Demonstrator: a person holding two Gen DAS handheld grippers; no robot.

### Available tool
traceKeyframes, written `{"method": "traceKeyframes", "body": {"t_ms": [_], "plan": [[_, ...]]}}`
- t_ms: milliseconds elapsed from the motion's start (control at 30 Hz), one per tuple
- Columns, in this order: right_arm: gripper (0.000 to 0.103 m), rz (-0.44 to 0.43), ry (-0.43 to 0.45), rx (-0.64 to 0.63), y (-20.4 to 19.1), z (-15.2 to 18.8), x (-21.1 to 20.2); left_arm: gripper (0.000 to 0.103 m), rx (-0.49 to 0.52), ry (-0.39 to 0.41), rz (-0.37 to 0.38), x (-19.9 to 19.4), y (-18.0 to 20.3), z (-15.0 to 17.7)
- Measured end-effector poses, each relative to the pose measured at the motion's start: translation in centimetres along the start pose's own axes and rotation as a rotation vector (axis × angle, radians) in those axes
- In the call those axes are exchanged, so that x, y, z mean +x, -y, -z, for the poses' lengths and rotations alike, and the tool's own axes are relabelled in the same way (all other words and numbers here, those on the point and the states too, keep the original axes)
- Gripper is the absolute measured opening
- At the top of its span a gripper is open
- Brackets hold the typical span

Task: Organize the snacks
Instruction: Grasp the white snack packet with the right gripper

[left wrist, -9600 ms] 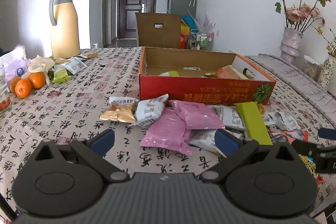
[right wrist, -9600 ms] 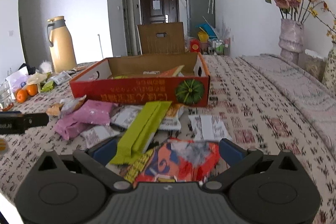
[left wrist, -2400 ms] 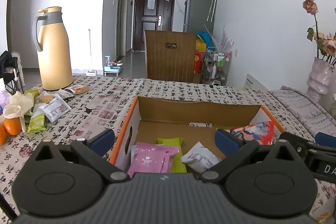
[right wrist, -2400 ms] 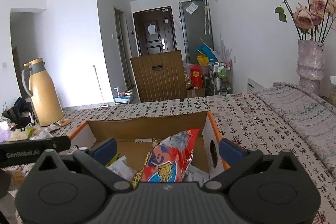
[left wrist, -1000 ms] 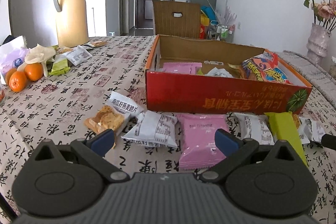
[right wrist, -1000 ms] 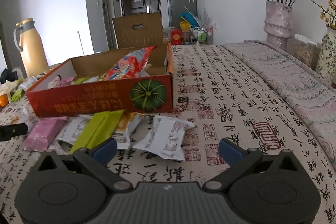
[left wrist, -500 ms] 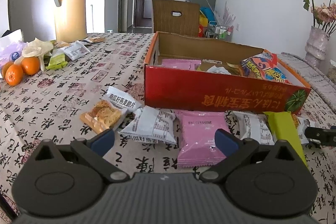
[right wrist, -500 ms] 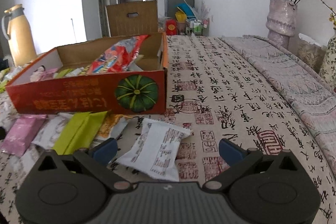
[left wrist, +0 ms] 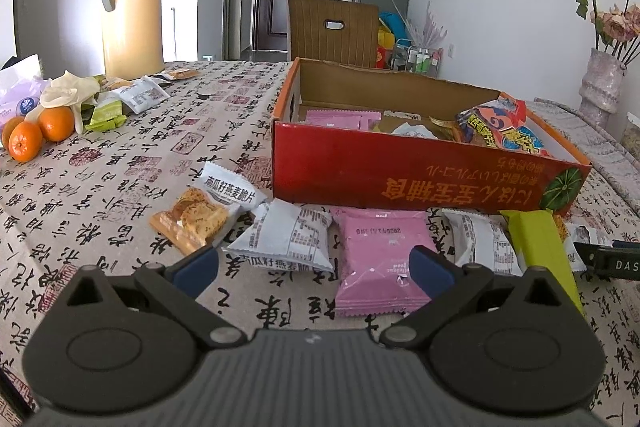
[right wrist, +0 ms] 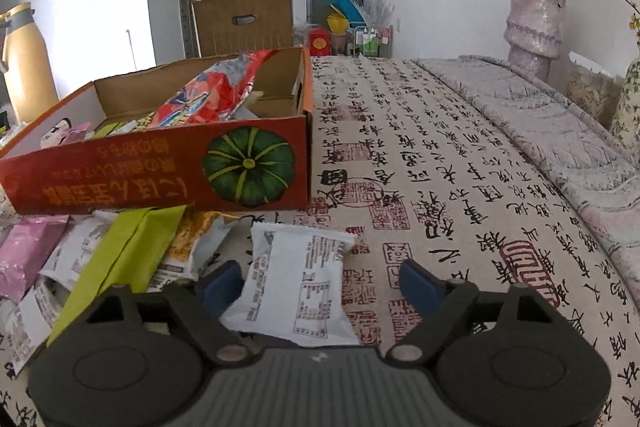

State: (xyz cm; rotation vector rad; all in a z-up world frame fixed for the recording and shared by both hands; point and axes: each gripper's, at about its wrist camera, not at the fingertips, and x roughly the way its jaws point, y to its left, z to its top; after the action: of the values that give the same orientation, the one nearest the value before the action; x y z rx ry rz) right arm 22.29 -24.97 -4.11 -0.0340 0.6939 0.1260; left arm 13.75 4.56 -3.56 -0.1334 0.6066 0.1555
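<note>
Right claw (right wrist: 320, 281) astride white packet (right wrist: 298, 281)

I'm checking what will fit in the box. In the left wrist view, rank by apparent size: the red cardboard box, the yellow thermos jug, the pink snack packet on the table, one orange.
1. red cardboard box
2. yellow thermos jug, though it stands farther back
3. pink snack packet, nearest the camera
4. orange

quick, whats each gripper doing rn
Left gripper: open, nothing between its fingers.
Right gripper: open, has just been closing around the white snack packet, not yet clamped.
</note>
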Motion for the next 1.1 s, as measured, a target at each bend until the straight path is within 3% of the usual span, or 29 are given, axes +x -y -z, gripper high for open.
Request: {"method": "traceKeyframes", "body": {"t_ms": [100, 167, 633, 933, 1100], "plan": [[0.062, -0.005, 0.018, 0.0, -0.1, 0.1, -0.4, 0.103, 0.001, -0.001, -0.001, 0.0, 0.0, 0.0], [0.046, -0.007, 0.027, 0.008, 0.1, 0.2, -0.6, 0.103, 0.002, -0.002, -0.004, 0.0, 0.1, 0.0], [0.043, -0.022, 0.129, 0.03, 0.5, 0.5, -2.3, 0.103, -0.004, -0.008, -0.033, -0.8, -0.3, -0.6], [0.043, -0.038, 0.155, 0.048, 0.8, 0.6, -2.6, 0.103, 0.063, 0.001, -0.146, -0.5, -2.7, -3.1], [0.043, -0.043, 0.164, 0.058, 0.9, 0.7, -2.7, 0.103, 0.104, -0.055, -0.198, 1.7, -4.4, -4.1]]}}
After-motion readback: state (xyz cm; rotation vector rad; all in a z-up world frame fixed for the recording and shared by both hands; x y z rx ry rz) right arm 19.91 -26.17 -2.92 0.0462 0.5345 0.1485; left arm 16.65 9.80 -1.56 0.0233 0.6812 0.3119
